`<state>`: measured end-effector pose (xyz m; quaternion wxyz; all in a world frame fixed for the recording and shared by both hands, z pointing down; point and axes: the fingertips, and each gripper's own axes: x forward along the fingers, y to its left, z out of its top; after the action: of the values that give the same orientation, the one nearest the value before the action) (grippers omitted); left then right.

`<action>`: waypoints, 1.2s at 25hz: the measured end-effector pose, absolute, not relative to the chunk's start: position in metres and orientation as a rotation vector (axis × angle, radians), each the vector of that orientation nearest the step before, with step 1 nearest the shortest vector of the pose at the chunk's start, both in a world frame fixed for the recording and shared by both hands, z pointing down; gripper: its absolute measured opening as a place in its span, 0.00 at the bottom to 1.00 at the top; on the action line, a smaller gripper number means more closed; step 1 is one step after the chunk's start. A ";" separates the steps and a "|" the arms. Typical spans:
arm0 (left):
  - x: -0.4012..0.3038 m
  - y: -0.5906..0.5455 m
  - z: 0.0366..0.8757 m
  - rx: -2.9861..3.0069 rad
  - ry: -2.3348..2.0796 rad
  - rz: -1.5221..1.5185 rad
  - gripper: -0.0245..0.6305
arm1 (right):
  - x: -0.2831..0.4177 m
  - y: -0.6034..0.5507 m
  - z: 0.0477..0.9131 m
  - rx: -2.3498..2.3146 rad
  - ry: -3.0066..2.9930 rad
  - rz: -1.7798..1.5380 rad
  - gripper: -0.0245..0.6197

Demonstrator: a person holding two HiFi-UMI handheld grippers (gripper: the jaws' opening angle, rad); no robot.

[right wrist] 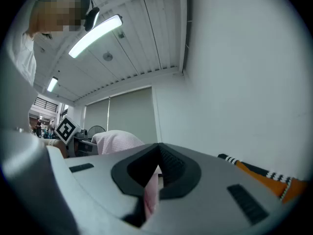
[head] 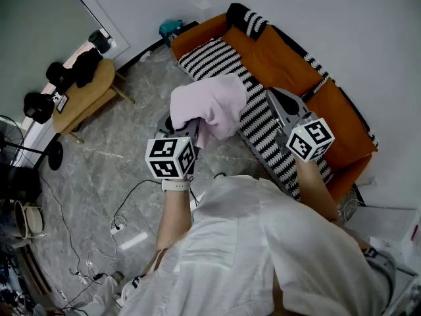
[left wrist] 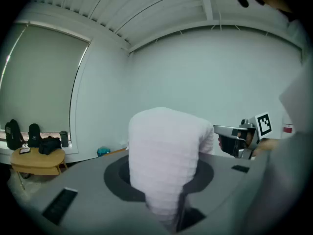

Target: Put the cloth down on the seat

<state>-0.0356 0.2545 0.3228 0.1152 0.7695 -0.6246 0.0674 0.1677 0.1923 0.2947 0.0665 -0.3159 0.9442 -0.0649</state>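
Observation:
A pink cloth (head: pixel 210 107) is bunched up over my left gripper (head: pixel 183 122), whose jaws are shut on a thick fold of it. In the left gripper view the cloth (left wrist: pixel 166 165) rises out of the jaws and hides the tips. My right gripper (head: pixel 275 96) is held beside it, over the sofa's black-and-white striped seat (head: pixel 217 59). Its jaws (right wrist: pixel 159 160) are shut, and a thin pink strip of cloth (right wrist: pixel 150 195) shows between them. From the head view I cannot see cloth reaching that gripper. Both grippers are raised above the seat.
The orange sofa back (head: pixel 283 61) runs along the wall. A low wooden table (head: pixel 82 94) with black objects stands on the marble floor at the left. Cables (head: pixel 118 224) trail over the floor near my feet. A teal object (head: pixel 171 27) sits by the sofa's far end.

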 end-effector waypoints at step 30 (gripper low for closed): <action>-0.062 0.242 0.370 2.305 -1.688 0.210 0.28 | 0.123 0.158 0.339 -0.913 2.946 -0.307 0.05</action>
<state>-0.0620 0.2421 0.3695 0.1382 0.7969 -0.5835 0.0726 0.1231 0.1582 0.3386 0.0209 -0.2946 0.9502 -0.0991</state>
